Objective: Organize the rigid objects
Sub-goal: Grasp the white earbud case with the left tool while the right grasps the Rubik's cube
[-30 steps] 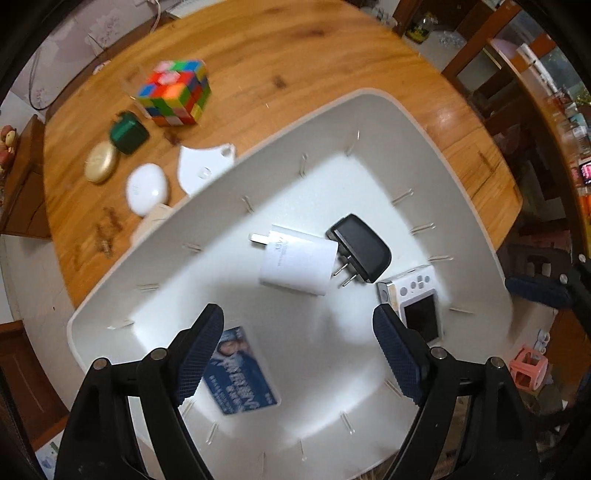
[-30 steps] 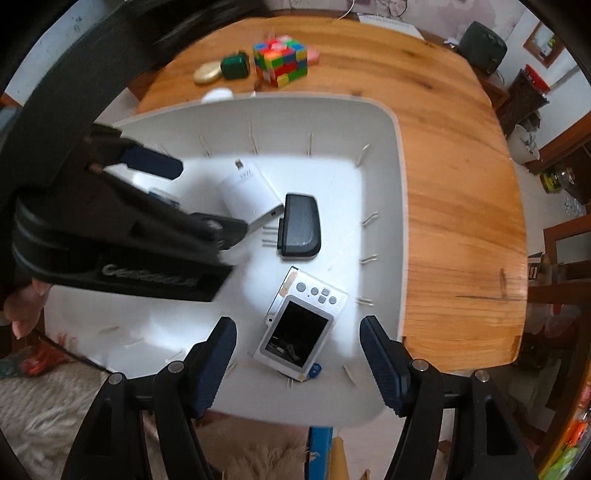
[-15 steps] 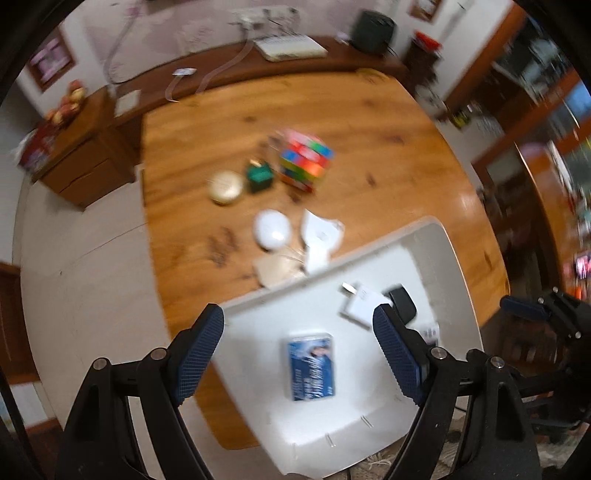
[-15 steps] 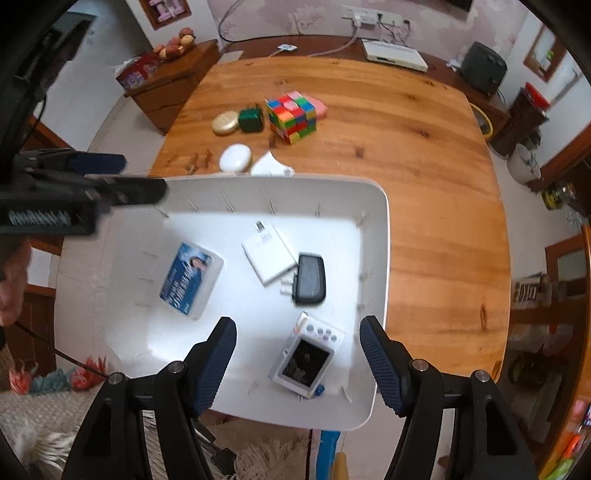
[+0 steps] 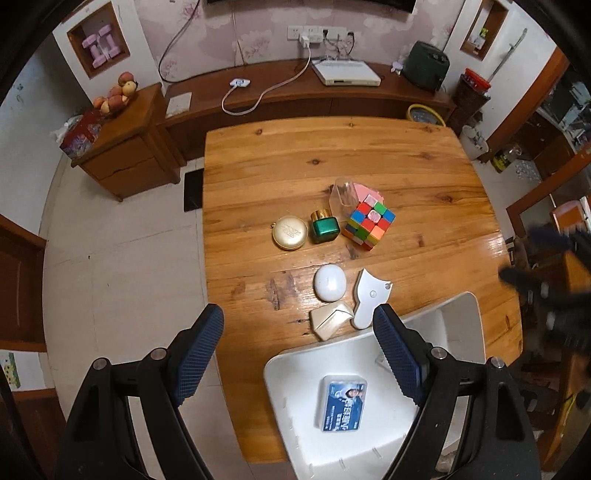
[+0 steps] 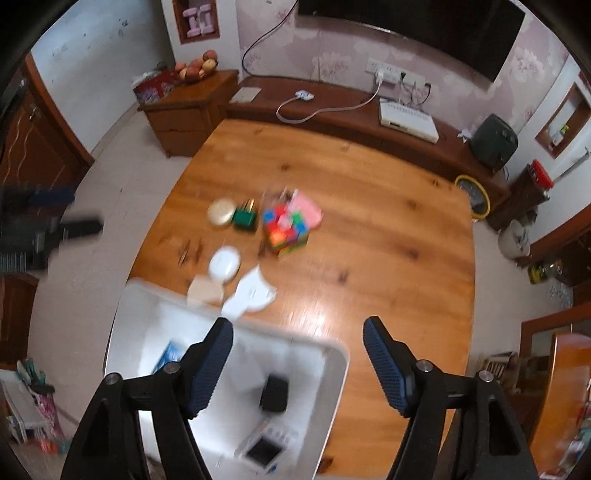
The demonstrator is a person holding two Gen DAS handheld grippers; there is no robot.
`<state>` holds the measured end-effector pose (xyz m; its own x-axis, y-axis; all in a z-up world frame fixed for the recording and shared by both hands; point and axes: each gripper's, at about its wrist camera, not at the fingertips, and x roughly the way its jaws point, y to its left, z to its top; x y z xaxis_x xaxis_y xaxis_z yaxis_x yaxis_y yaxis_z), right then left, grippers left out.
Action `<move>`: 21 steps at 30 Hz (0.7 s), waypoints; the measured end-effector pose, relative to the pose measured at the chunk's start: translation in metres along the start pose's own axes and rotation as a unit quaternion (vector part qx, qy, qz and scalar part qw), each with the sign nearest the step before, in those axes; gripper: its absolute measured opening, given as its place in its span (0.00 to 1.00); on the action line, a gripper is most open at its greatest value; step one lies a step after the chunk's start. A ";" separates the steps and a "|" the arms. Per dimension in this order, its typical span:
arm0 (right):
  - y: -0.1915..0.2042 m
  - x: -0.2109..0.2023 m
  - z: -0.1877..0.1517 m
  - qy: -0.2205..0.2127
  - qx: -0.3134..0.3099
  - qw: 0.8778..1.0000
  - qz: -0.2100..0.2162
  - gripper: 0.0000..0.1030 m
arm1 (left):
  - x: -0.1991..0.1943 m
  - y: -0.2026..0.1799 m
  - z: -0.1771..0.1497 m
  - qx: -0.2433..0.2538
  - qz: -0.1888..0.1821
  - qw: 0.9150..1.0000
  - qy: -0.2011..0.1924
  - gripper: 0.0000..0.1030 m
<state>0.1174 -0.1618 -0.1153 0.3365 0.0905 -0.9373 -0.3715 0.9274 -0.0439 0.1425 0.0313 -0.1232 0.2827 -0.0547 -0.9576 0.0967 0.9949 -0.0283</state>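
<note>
One white tray (image 5: 280, 373) holds one blue card box (image 5: 341, 402).

A wooden table (image 5: 332, 158) stands on a pale tiled floor (image 5: 122, 280). Behind it a long dark sideboard (image 5: 295, 96) lines the floral-papered wall (image 5: 258, 33), beside a small wooden cabinet (image 5: 125, 147) bearing fruit.

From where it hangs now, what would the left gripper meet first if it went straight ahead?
Probably the bare wooden table, just left of the beige case. The open left gripper holds nothing; depth is unclear.
</note>
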 end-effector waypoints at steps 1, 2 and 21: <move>-0.006 0.006 0.014 -0.003 0.004 1.000 0.004 0.75 | 0.007 -0.002 0.002 0.001 0.003 1.000 0.006 0.83; -0.011 0.012 0.026 -0.002 0.007 1.000 0.009 0.75 | 0.014 -0.005 0.005 0.003 0.007 1.000 0.011 0.83; -0.008 0.208 0.103 0.112 -0.052 0.990 0.064 0.75 | 0.139 -0.019 0.014 -0.010 0.046 0.991 0.125 0.83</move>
<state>0.2792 -0.1132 -0.2742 0.0859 0.1111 -0.9901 -0.4898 0.8701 0.0552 0.1934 0.0041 -0.2522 0.0436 0.0573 -0.9974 0.0619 0.9963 0.0599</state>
